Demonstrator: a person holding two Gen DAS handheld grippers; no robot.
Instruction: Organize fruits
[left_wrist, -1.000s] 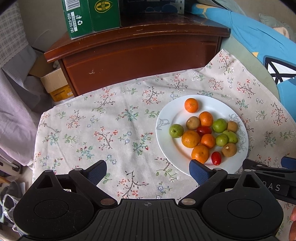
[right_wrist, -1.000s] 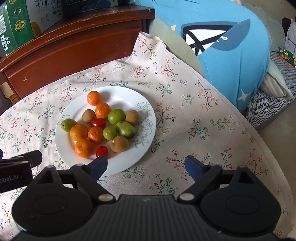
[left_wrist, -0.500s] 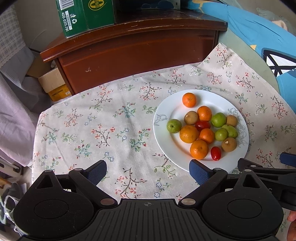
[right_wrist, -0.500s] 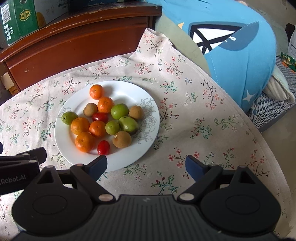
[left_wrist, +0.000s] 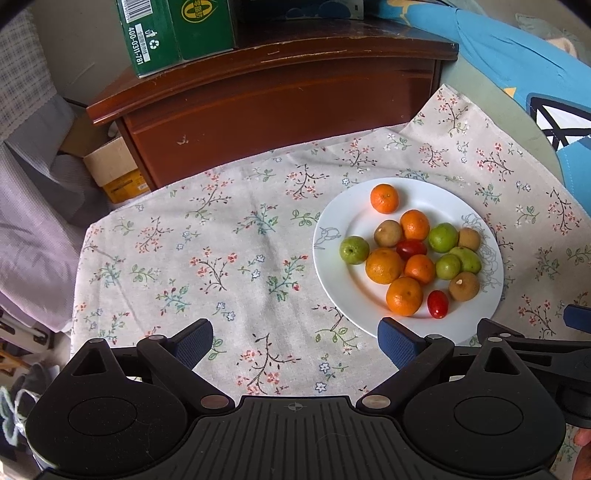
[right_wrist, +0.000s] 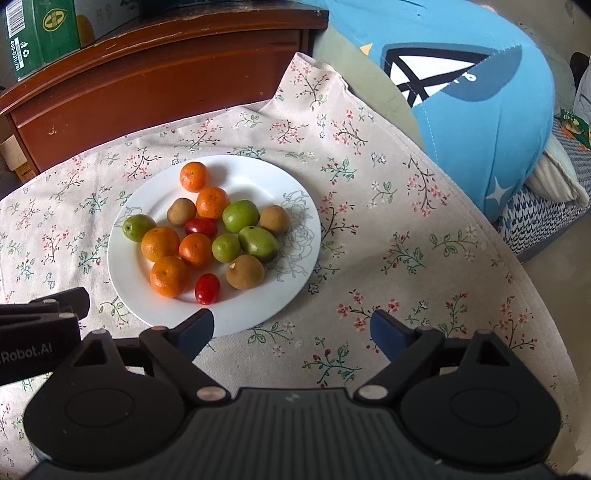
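Observation:
A white plate (left_wrist: 351, 291) (right_wrist: 266, 173) on a floral tablecloth holds several small fruits: orange mandarins (left_wrist: 384, 198) (right_wrist: 194, 176), green fruits (left_wrist: 354, 250) (right_wrist: 240, 215), brown kiwi-like fruits (left_wrist: 464, 286) (right_wrist: 245, 271) and red cherry tomatoes (left_wrist: 437, 303) (right_wrist: 207, 288). My left gripper (left_wrist: 295, 341) is open and empty, above the cloth to the near left of the plate. My right gripper (right_wrist: 291, 332) is open and empty, above the cloth at the plate's near right rim.
A dark wooden cabinet (left_wrist: 280, 99) stands behind the table with a green carton (left_wrist: 177, 29) on top. A blue plush cushion (right_wrist: 476, 92) lies to the right. Cardboard boxes (left_wrist: 114, 170) sit on the floor at left. The tablecloth (left_wrist: 221, 266) spreads left of the plate.
Both grippers have drifted slightly, so the plate sits a little higher and further into each view. Both stay open. The fruits have not moved.

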